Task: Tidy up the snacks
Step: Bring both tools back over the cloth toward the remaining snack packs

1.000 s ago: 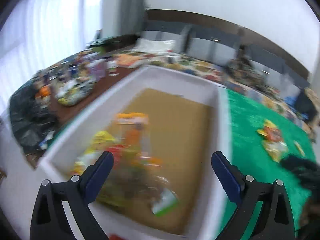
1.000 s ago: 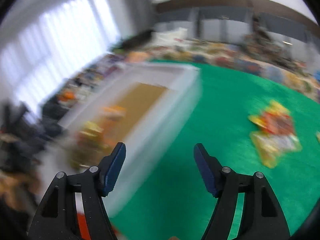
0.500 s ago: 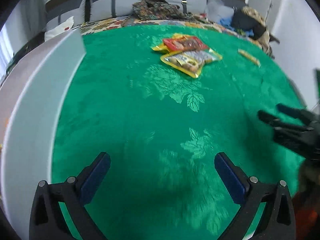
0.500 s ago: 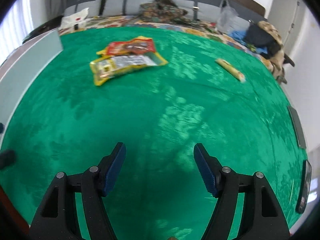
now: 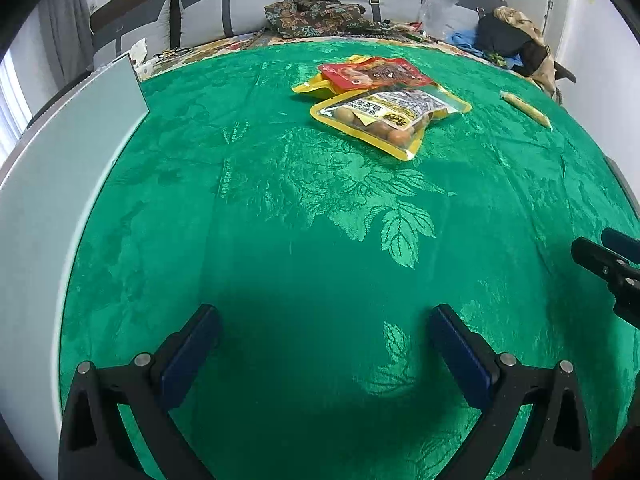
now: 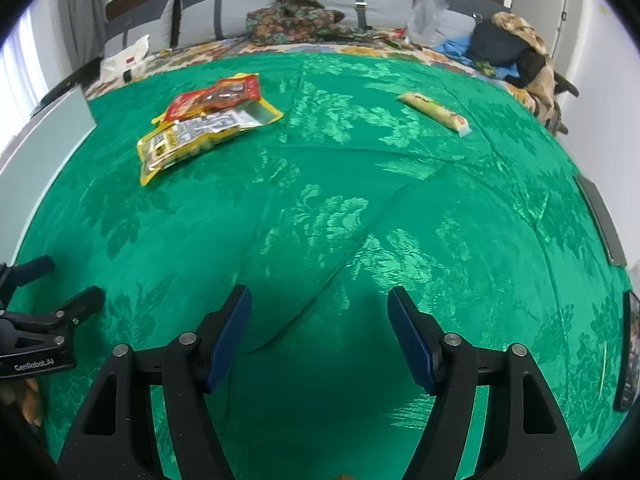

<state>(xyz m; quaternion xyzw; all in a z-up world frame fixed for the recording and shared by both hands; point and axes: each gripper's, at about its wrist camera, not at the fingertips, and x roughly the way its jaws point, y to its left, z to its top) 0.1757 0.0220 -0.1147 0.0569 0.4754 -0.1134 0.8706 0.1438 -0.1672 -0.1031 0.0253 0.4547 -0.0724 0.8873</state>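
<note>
A yellow-edged clear snack pouch (image 5: 390, 114) (image 6: 200, 136) lies on the green cloth, overlapping a red snack pouch (image 5: 376, 73) (image 6: 218, 96) behind it. A long thin yellow snack stick (image 5: 526, 109) (image 6: 434, 114) lies apart to the right. My left gripper (image 5: 324, 344) is open and empty above bare cloth, well short of the pouches. My right gripper (image 6: 318, 332) is open and empty too. Each gripper shows at the edge of the other's view.
The white wall of a storage box (image 5: 60, 184) (image 6: 44, 136) runs along the left. The green patterned cloth (image 5: 320, 208) covers the table. A sofa with clothes and bags (image 6: 304, 20) stands behind. Dark flat devices (image 6: 600, 216) lie at the right table edge.
Both grippers swung away from the white box with its snacks and now face the green cloth. In the last half second they moved slightly nearer the pouches.
</note>
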